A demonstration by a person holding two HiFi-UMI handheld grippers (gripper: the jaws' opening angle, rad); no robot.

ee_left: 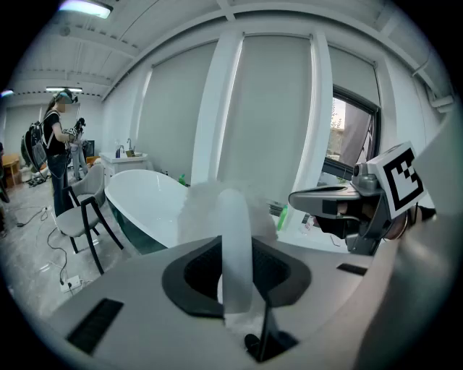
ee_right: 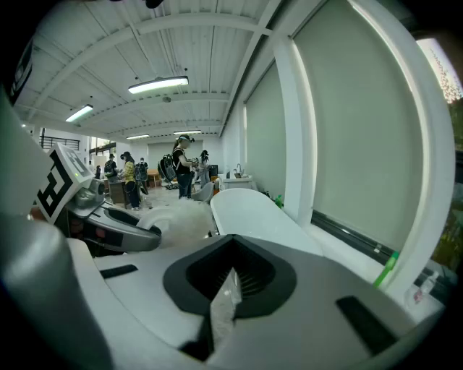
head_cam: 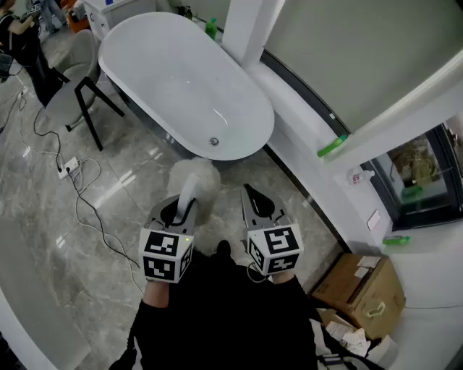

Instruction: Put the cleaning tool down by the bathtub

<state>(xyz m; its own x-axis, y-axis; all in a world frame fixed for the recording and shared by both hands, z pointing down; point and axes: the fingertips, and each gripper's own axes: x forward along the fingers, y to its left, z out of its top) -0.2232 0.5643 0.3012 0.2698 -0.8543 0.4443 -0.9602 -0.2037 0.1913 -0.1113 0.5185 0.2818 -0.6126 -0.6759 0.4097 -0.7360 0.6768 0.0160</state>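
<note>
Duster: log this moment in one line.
left tool: shut on duster | right tool: shut, empty | duster: held near bathtub end | not yet set down

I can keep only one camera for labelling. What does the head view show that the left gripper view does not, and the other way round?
Only the head view: the cardboard box on the floor at the right, and the drain inside the bathtub.
Only the left gripper view: the ceiling lights.
Both: the bathtub, the chair beside it, the fluffy cleaning tool with its handle clamped in the left gripper, and the right gripper, jaws together with nothing in them.
</note>
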